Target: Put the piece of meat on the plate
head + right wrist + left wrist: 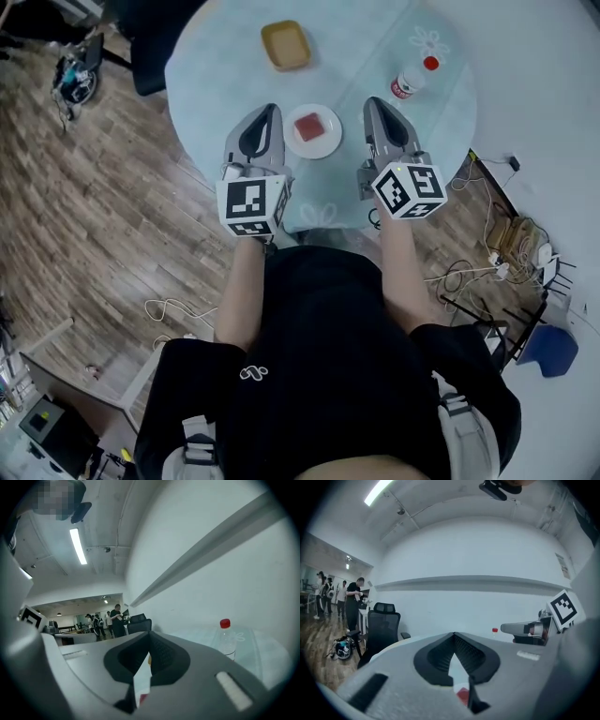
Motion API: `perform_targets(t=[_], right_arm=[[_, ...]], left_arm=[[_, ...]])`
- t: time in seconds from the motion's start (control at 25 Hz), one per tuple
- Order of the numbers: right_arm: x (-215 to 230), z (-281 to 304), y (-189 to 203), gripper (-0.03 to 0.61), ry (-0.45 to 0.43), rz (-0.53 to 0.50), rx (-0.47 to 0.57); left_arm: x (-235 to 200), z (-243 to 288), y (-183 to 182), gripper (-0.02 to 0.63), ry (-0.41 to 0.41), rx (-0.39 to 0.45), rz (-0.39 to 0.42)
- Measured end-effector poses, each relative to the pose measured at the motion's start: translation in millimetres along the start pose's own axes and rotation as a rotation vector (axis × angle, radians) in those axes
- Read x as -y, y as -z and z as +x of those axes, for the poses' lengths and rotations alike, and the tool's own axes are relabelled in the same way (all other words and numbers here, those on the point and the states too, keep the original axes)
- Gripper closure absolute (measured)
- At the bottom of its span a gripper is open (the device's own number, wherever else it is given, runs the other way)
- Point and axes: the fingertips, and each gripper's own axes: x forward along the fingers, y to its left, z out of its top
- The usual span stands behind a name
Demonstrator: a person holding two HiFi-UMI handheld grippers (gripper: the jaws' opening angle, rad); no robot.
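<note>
While both grippers are held over the table (225,56), the piece of meat (310,127) lies at the middle of the plate (330,142), between the two gripper tips in the head view. The left gripper (268,110) has its jaws brought together with nothing between them. The right gripper (374,101) is likewise closed and empty.

Placement appears complete.

Treat the meat as a small, light, soft slab, probably slick on its surface. If it needs re-seating, take it across two opposite side edges near the middle, with light pressure. A hard squeeze would likely dent it or let it slip out.

A bottle (410,80) and a yellow dish (286,45) stand farther back, apart from the plate.
</note>
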Motion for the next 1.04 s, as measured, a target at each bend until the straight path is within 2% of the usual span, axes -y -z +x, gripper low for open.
perform_targets(t=[0.16, 0.52, 1.04], right_arm=[[5, -1, -3, 0.569, 0.013, -0.033, -0.022], [2, 8, -12, 0.569, -0.001, -0.059, 0.002], [1, 12, -12, 0.569, -0.021, -0.089, -0.016]], left_arm=[[4, 4, -7, 0.617, -0.012, 0.003, 0.013], [-5, 7, -10, 0.617, -0.053, -0.007, 0.032], [6, 12, -10, 0.617, -0.024, -0.006, -0.012]])
